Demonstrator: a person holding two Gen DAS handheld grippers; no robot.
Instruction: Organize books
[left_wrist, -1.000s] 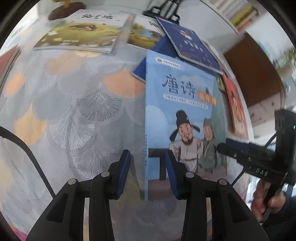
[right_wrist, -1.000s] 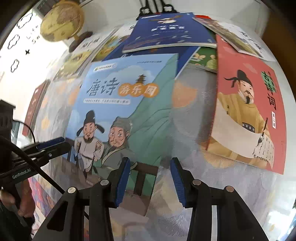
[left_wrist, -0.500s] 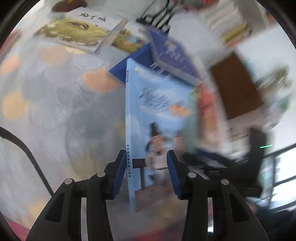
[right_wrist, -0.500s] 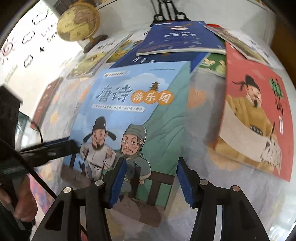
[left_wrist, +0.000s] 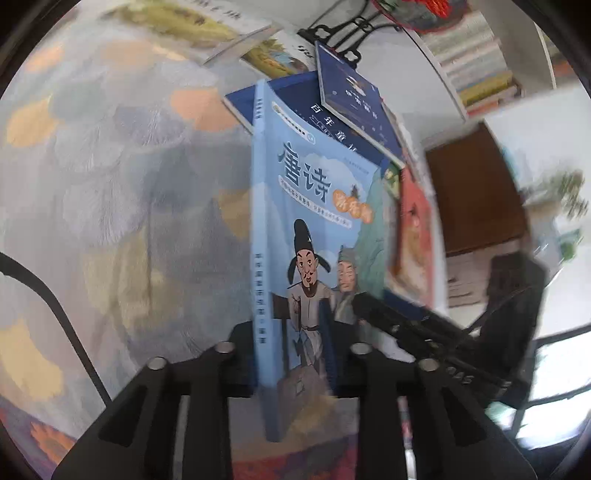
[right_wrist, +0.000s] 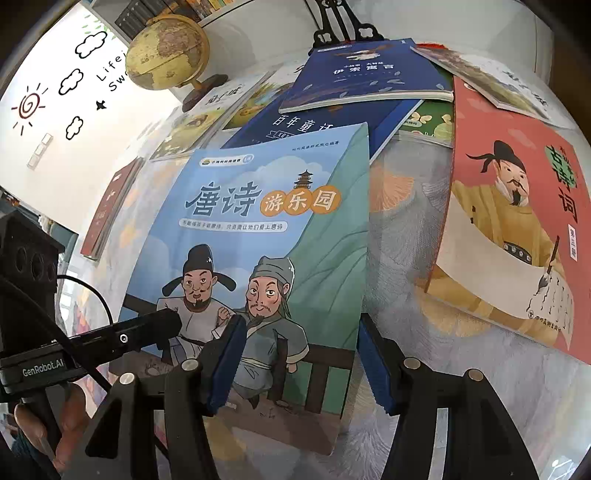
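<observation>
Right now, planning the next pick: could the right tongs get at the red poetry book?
Probably yes. The right tongs are open, straddling the light blue book's edge; the red poetry book lies uncovered to their right, with bare tablecloth between.

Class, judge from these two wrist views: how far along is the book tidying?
Done: nothing looks stacked yet. In hand: the light blue book is tilted up off the tablecloth, its spine edge between the left gripper fingers; the right gripper straddles its other edge, open. Left: the red book and the dark blue books still lie scattered.
</observation>
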